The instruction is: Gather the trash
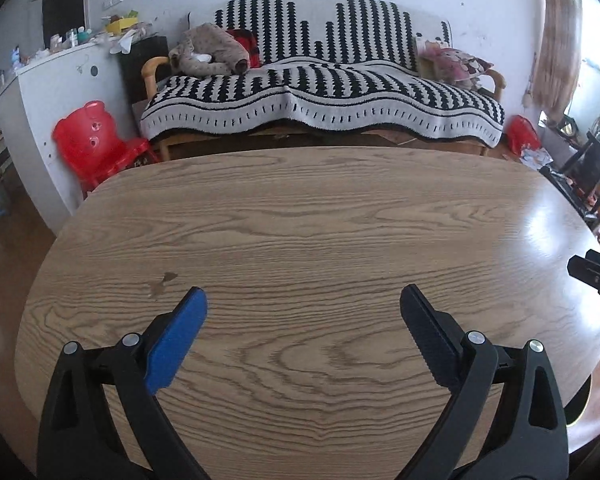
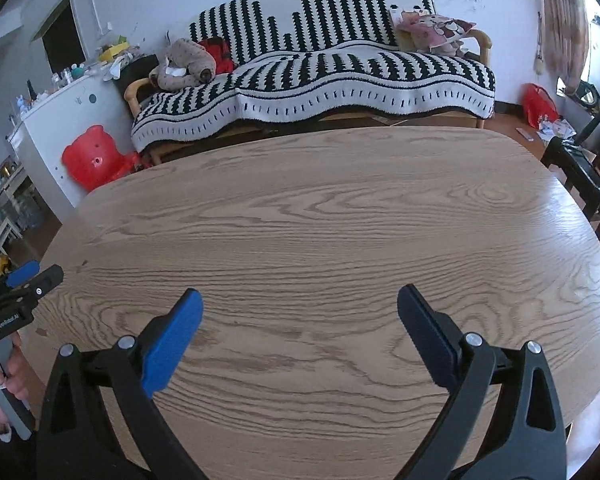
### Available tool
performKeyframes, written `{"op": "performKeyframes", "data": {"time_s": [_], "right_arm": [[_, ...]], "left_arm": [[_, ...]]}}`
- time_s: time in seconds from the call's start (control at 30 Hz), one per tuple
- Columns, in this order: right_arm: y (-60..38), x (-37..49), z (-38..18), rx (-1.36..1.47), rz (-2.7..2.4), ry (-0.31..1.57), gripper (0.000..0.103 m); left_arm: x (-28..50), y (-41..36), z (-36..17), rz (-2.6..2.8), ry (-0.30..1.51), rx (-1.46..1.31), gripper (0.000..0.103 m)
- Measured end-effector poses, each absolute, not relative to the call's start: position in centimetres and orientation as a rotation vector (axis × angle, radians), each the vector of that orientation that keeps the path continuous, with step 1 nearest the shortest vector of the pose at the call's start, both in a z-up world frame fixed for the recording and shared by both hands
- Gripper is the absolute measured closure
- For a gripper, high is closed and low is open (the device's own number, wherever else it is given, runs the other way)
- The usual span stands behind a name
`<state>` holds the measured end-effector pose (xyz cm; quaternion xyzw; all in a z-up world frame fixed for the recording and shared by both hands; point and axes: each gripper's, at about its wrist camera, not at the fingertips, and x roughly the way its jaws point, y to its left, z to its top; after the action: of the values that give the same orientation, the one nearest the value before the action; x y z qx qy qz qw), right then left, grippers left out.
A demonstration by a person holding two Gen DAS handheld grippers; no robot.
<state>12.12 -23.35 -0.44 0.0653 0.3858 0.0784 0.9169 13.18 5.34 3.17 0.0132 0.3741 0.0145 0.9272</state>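
Lived-in home, living room. Sofa point(image 1: 324, 92) under black-and-white throw, cushions and soft toy point(image 1: 210, 50) on it. Child's red bear-faced chair point(image 1: 96, 140) beside cluttered white cabinet point(image 1: 60, 92). Wood-grain bench point(image 1: 300, 240) in foreground.

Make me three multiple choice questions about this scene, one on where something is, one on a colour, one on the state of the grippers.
1. Where is the small red chair?
A. left of the sofa
B. on the table
C. right of the curtain

2. What colours is the sofa cover?
A. green and yellow
B. black and white
C. plain red

3. How are the left gripper and right gripper?
A. both shut
B. both holding paper
C. both open, holding nothing

Answers: 1 A, it stands on the floor by the sofa's left end; 2 B, striped pattern; 3 C, fingers apart over bare table.
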Motion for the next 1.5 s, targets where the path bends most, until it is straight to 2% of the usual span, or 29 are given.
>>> {"op": "performKeyframes", "data": {"time_s": [1.5], "right_arm": [[-22.3, 11.0, -0.9, 0.094, 0.178, 0.813, 0.008]], "left_arm": [[12.5, 4.3, 3.2, 0.017, 0.766, 0.014, 0.008]]}}
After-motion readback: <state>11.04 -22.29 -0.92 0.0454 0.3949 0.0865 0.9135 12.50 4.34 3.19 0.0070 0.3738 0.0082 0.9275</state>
